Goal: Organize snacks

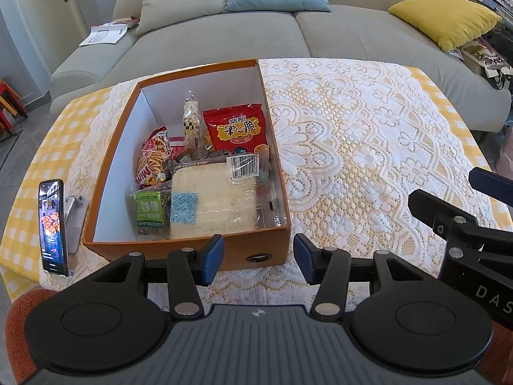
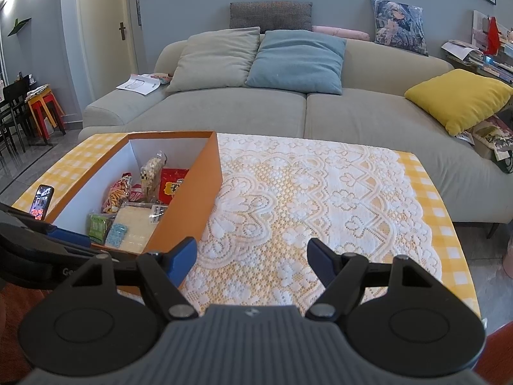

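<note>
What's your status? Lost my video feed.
Left gripper and right gripper open, empty. Snack packets all inside the orange cardboard box; red crisp bag upright at the back. White lace tablecloth bare beside it; nothing in the way.

Lace cloth [image 2: 288,199] right of box [image 1: 256,250] bare; phone [image 1: 51,224] left

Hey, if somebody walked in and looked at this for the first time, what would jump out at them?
Probably the orange box on the left part of the lace-covered table, open and packed with snacks: a red snack bag standing at the back and a big pale packet lying in front. Next, the yellow cushion on the grey sofa behind the table. A phone stands propped left of the box.
</note>
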{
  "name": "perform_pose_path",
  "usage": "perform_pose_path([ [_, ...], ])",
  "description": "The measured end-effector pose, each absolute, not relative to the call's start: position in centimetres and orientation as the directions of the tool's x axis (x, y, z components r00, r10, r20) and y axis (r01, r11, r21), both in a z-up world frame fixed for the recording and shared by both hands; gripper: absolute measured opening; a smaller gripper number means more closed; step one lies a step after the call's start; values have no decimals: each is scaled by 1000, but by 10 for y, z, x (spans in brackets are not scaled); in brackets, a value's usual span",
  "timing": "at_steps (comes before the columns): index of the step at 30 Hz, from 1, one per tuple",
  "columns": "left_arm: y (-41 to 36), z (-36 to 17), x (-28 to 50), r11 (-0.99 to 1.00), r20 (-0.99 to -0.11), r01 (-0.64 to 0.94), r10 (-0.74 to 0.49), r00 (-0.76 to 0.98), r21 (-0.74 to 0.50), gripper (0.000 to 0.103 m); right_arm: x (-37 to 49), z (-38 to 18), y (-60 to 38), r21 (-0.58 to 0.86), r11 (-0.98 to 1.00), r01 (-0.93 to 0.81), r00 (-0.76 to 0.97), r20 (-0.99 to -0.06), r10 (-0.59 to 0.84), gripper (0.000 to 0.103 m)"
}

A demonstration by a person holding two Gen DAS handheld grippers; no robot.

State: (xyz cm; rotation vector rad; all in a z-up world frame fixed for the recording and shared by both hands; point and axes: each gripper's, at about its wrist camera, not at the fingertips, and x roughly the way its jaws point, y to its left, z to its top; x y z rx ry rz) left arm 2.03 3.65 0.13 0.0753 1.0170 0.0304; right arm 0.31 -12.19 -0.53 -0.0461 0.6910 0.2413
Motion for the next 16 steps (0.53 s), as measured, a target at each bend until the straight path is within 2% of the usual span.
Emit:
perform_pose_path([
  [16,38,2,18,994,-839,10,88,538,111,60,3,-8,-121,33,972,-234,739,-643,200,74],
])
